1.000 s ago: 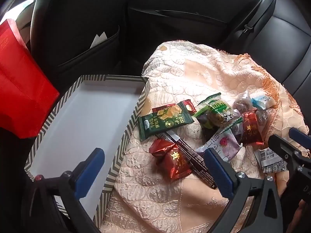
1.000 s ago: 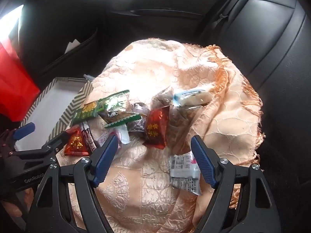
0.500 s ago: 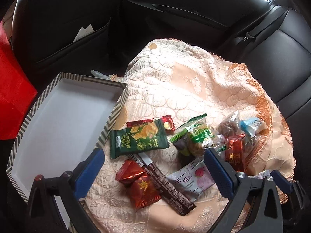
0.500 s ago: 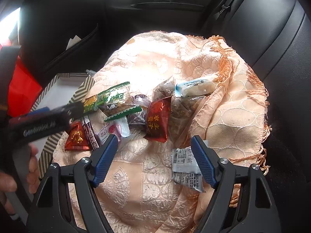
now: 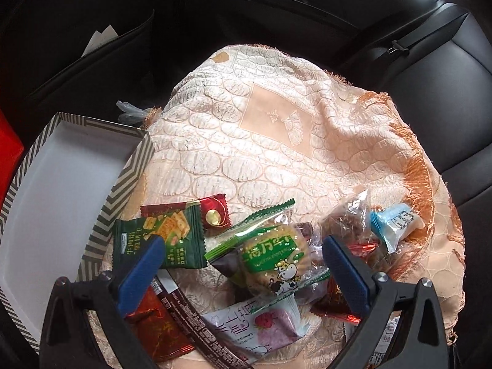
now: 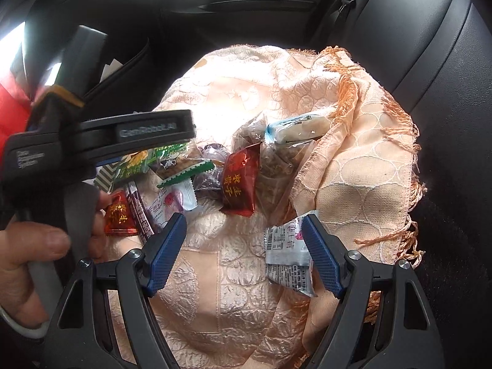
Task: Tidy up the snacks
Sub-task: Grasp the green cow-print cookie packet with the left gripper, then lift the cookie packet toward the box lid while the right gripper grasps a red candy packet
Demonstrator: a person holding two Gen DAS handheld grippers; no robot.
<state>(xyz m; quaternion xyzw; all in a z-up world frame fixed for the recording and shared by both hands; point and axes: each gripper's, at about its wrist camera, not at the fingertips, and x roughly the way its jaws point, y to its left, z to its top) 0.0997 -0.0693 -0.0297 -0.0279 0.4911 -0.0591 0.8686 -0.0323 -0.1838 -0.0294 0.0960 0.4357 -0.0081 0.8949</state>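
Note:
Several wrapped snacks lie in a pile on a peach cloth point(image 5: 270, 141) over the car seat. My left gripper point(image 5: 243, 246) is open just above the pile, its fingers either side of a green-and-white biscuit pack point(image 5: 270, 258). A dark green cracker pack point(image 5: 160, 240) lies to its left, a red pack point(image 5: 160, 329) and a pink strawberry pack point(image 5: 264, 329) below. My right gripper point(image 6: 244, 224) is open and empty over bare cloth, with a white pack point(image 6: 286, 255) by its right finger and a red pack point(image 6: 241, 181) ahead.
A striped box with a white inside point(image 5: 58, 203) stands open left of the cloth. A red bag point(image 5: 7, 160) is at far left. Black seat backs and the car door surround the cloth. The left gripper's body and hand point(image 6: 46, 166) fill the left of the right wrist view.
My left gripper has moved forward and right, from beside the box to over the snack pile. My right gripper has edged forward a little. Both stay open.

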